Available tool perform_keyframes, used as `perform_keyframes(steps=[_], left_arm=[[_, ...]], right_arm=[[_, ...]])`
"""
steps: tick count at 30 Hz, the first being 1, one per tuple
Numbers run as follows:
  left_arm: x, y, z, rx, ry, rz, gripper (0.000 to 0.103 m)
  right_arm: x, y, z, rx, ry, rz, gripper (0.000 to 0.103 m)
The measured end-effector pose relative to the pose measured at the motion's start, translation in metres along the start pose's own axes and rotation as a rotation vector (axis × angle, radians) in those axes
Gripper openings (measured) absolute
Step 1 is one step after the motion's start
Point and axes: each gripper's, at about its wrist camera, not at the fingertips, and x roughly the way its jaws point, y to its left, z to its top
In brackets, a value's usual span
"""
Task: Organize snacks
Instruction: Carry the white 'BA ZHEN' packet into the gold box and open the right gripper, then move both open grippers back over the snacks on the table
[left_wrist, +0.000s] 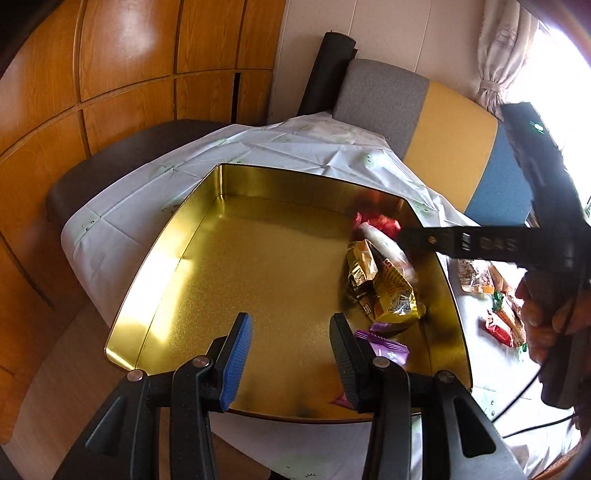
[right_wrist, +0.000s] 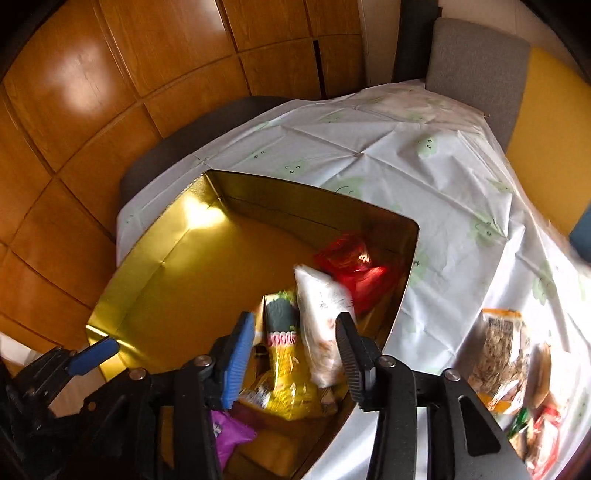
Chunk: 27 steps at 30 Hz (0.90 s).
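We see the right gripper (right_wrist: 291, 358) over the near right corner of the shallow gold metal tin (right_wrist: 155, 266), jaws apart. A white snack packet (right_wrist: 323, 325) shows between its fingers but lies loose below them in the tin, beside a yellow packet (right_wrist: 286, 373) and a red one (right_wrist: 351, 266). The left gripper (left_wrist: 291, 360) hangs over the tin's near edge, jaws apart and empty, a purple packet (left_wrist: 388, 349) just beside its right finger. More snacks (right_wrist: 504, 354) lie on the white tablecloth (right_wrist: 424, 173).
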Motion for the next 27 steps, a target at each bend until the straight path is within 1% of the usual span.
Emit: perform_keyframes(steps=[3, 9, 14, 16, 19, 22, 27], left_arm=[[0.001, -0.003, 0.0, 0.002, 0.006, -0.006, 0.044], [-0.004, -0.017, -0.002, 0.04, -0.002, -0.011, 0.044], [-0.012, -0.026, -0.001, 0.069, -0.017, -0.013, 0.044], [-0.014, -0.029, -0.002, 0.08, -0.021, -0.014, 0.044], [-0.018, -0.035, -0.002, 0.099, -0.027, -0.016, 0.044], [-0.022, -0.041, -0.004, 0.122, -0.033, -0.02, 0.044], [-0.024, -0.052, -0.005, 0.156, -0.035, -0.026, 0.044]], right_arm=[[-0.013, -0.005, -0.011, 0.006, -0.028, -0.002, 0.059], [-0.034, -0.008, -0.033, 0.008, -0.074, -0.017, 0.059], [-0.054, -0.009, -0.052, -0.002, -0.114, -0.062, 0.059], [-0.061, -0.011, -0.059, 0.0, -0.125, -0.083, 0.063], [-0.074, -0.016, -0.072, -0.005, -0.138, -0.115, 0.066], [-0.085, -0.026, -0.088, -0.004, -0.14, -0.152, 0.069], [-0.101, -0.055, -0.113, 0.029, -0.124, -0.214, 0.069]])
